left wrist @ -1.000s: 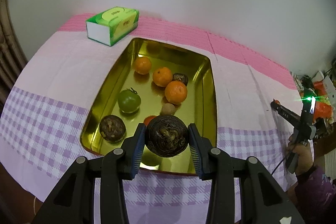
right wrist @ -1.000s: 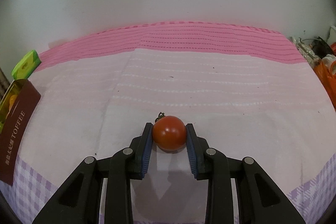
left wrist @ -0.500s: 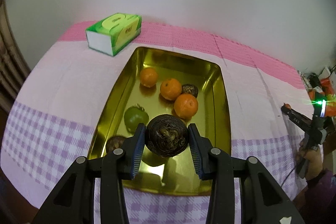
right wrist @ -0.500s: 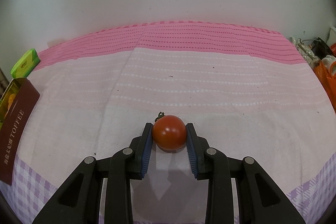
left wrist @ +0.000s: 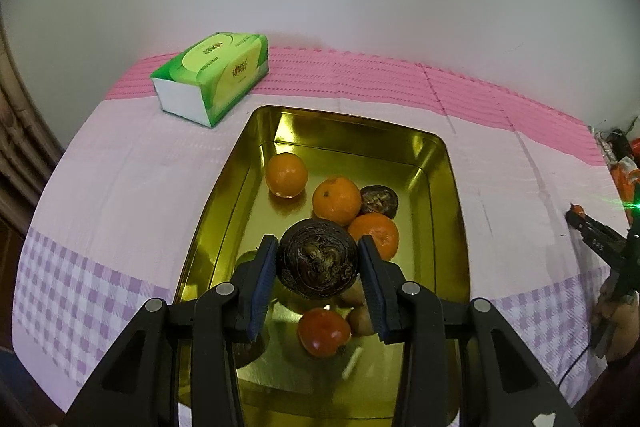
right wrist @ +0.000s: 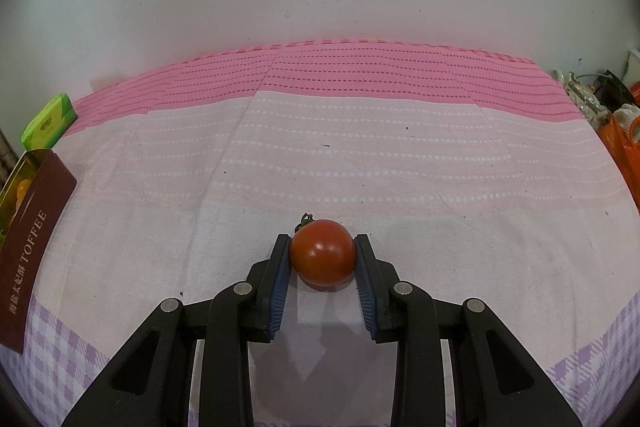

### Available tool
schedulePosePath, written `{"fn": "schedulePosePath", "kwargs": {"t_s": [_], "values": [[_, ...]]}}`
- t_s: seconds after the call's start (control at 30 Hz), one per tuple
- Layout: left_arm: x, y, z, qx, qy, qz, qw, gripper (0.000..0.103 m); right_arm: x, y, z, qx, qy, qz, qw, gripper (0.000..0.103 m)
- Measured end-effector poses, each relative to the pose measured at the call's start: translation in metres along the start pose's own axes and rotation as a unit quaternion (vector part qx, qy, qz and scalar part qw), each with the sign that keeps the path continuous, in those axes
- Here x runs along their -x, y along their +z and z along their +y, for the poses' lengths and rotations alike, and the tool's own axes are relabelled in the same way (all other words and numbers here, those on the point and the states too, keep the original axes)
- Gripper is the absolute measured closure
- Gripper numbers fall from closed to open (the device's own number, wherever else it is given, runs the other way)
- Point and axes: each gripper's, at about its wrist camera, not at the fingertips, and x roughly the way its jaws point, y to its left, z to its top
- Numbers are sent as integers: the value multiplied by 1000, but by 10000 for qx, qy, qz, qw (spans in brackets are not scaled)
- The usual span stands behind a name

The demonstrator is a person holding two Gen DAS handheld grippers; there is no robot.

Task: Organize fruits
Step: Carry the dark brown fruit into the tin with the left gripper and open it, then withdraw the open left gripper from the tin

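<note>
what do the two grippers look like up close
Both the left gripper and the right gripper are matte black plastic with triangular cutouts, silver round pivot pins and ribbed blue pads lining the fingers.

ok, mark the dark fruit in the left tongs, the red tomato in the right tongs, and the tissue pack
dark fruit [left wrist: 318, 259], left wrist view, centre of its wrinkled face
red tomato [right wrist: 322, 252], right wrist view, middle of its glossy skin
tissue pack [left wrist: 218, 71], left wrist view, green top panel
</note>
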Motion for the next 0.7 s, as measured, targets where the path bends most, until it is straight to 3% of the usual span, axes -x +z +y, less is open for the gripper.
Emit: {"fn": "schedulePosePath", "kwargs": {"t_s": [0.7], "values": [[-13, 2, -4, -119, 314, 11, 9994, 65, 0, 1, 0, -4, 9, 0, 10000, 71]]}}
